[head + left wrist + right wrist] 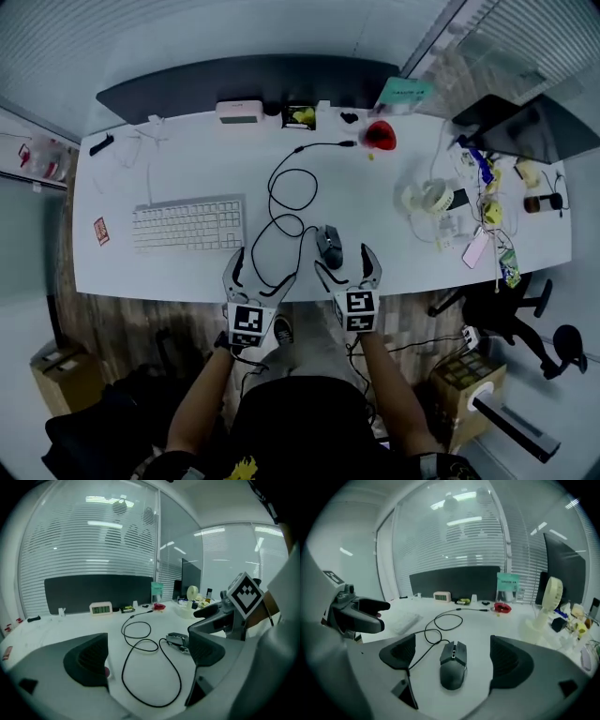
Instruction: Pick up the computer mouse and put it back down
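The desk [187,272] is white and smooth, with a low sheen on its top. The mouse [453,665] is dark grey plastic, matt on the shell and a little glossier along the middle strip. The cable [281,202] is thin, black and smooth, and looks rubbery. The keyboard [188,225] is matt white plastic. The right gripper [454,658] has matt grey plastic jaws with darker ribbed pads [508,660]; the left gripper [147,651] looks the same. The floor [122,323] looks like wood planks. A box [58,370] is plain brown cardboard. The glass wall [93,550] is glossy — ceiling lights mirror in it.
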`<control>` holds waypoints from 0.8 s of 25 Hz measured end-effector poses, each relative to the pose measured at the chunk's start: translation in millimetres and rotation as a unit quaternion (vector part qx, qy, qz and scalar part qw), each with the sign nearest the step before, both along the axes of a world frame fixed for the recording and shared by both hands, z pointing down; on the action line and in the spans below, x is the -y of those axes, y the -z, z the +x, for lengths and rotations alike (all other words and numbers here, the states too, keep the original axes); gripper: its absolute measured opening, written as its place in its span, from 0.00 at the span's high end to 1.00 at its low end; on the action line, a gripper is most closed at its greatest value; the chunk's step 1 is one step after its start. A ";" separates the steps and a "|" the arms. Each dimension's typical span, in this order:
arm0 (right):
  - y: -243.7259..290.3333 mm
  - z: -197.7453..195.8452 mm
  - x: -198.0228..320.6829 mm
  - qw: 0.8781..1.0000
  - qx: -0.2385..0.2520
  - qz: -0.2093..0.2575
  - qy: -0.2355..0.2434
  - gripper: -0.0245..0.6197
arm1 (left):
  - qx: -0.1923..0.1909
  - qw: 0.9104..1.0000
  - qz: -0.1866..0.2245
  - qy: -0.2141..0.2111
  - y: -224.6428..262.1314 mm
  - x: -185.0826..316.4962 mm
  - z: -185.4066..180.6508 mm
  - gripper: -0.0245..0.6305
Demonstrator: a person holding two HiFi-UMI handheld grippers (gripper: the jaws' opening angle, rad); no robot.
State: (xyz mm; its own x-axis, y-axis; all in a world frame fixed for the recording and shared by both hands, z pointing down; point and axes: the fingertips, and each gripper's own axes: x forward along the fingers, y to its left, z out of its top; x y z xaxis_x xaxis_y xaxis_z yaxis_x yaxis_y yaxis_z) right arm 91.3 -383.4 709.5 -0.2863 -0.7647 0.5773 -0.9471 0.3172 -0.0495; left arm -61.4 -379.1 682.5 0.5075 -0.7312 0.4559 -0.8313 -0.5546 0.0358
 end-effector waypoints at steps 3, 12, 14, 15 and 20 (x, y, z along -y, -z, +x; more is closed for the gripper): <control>-51.8 0.4 13.4 0.999 -0.003 -0.043 0.000 0.19 | 0.009 0.999 -0.045 0.005 -33.5 15.5 6.0 0.14; -110.1 -6.7 2.6 0.992 -0.039 -0.114 0.024 0.50 | 0.002 0.999 -0.033 0.025 -20.4 23.6 9.4 0.93; -100.6 -7.1 2.7 0.994 -0.036 -0.106 0.013 0.50 | 0.000 0.999 -0.020 0.036 -10.5 20.2 2.5 0.93; -90.1 -7.8 4.3 0.995 -0.035 -0.096 0.008 0.50 | -0.001 0.999 -0.014 0.041 -6.3 17.6 -1.0 0.94; -27.3 -15.0 0.8 0.999 -0.029 -0.029 -0.004 0.50 | -0.010 0.997 0.017 0.068 20.4 -5.4 -25.5 0.94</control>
State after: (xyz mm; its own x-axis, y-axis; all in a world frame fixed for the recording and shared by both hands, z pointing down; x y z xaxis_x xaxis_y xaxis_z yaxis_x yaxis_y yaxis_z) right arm 76.3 -384.2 736.8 -0.2461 -0.7308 0.6366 -0.9511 0.3087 -0.0133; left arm -86.8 -373.7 662.1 0.4115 -0.8085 0.4208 -0.8983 -0.4379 0.0372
